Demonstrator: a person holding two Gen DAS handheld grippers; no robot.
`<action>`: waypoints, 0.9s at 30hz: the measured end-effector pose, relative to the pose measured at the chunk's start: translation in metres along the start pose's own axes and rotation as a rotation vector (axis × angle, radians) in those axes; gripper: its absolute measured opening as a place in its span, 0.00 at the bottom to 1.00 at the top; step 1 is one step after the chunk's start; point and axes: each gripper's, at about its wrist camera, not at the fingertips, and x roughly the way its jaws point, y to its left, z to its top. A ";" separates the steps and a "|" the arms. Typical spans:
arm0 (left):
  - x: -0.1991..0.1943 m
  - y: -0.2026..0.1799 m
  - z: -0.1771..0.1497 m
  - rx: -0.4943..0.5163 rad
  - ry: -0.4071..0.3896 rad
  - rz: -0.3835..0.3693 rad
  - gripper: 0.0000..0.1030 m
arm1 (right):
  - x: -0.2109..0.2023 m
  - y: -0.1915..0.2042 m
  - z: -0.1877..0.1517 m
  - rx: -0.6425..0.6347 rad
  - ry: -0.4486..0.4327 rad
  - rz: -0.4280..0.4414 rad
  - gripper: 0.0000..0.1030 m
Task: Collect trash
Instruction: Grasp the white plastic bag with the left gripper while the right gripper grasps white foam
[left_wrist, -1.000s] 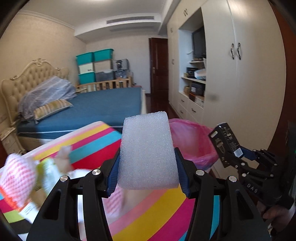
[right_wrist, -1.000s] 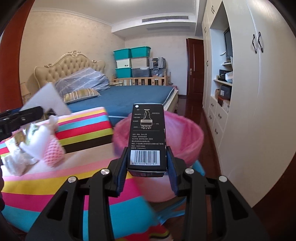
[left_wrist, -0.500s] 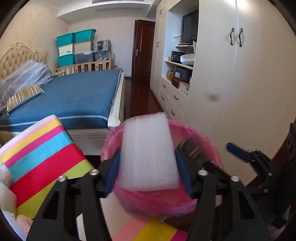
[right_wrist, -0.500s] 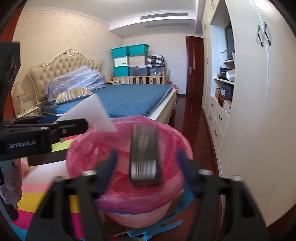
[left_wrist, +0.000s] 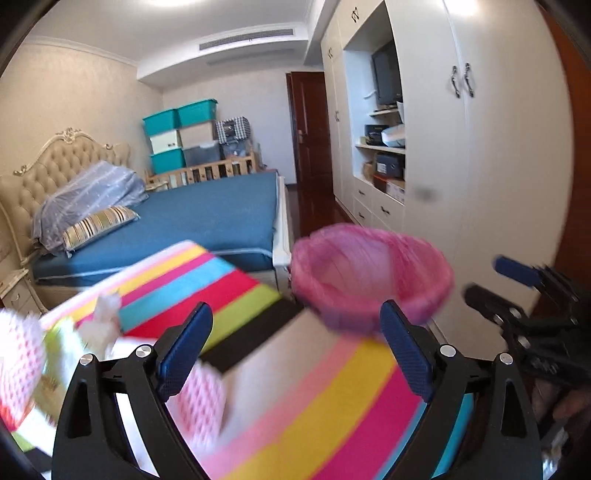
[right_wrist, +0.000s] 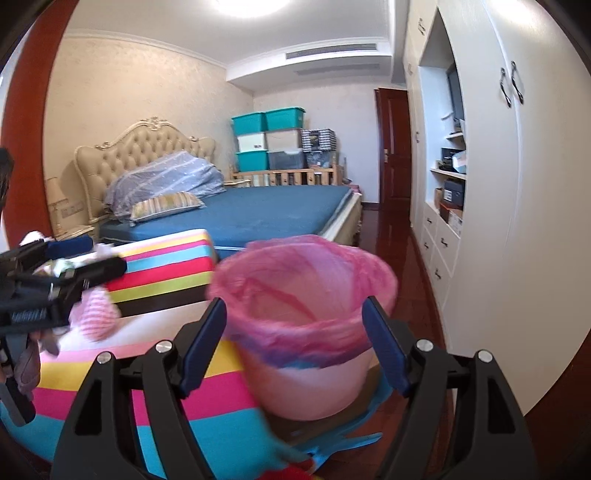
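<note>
A bin lined with a pink bag (right_wrist: 306, 299) stands beside the striped table; it also shows in the left wrist view (left_wrist: 369, 273). My left gripper (left_wrist: 295, 350) is open and empty above the striped tablecloth (left_wrist: 332, 398). My right gripper (right_wrist: 295, 343) is open and empty just in front of the bin. Loose trash lies on the table: a pink net wrapper (left_wrist: 18, 354), crumpled white paper (left_wrist: 105, 321) and another pink net piece (right_wrist: 98, 314). The right gripper shows at the right edge of the left wrist view (left_wrist: 517, 295). The left gripper shows at the left of the right wrist view (right_wrist: 55, 284).
A bed with a blue cover (right_wrist: 258, 214) lies behind the table. White wardrobes with shelves (right_wrist: 480, 184) line the right wall. Teal and white storage boxes (right_wrist: 269, 140) are stacked at the far wall. The floor is dark red wood (right_wrist: 391, 243).
Both grippers opened. The white foam block left my left gripper and the black box left my right gripper over the pink bin. Both grippers have pulled back toward the table.
</note>
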 end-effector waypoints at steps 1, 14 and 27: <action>-0.013 0.006 -0.007 -0.019 -0.012 0.010 0.83 | -0.004 0.009 0.000 -0.011 0.003 0.017 0.72; -0.132 0.116 -0.085 -0.148 0.001 0.215 0.93 | -0.002 0.135 -0.008 -0.113 0.100 0.219 0.75; -0.140 0.176 -0.141 -0.267 0.148 0.274 0.93 | 0.037 0.230 -0.004 -0.174 0.184 0.298 0.77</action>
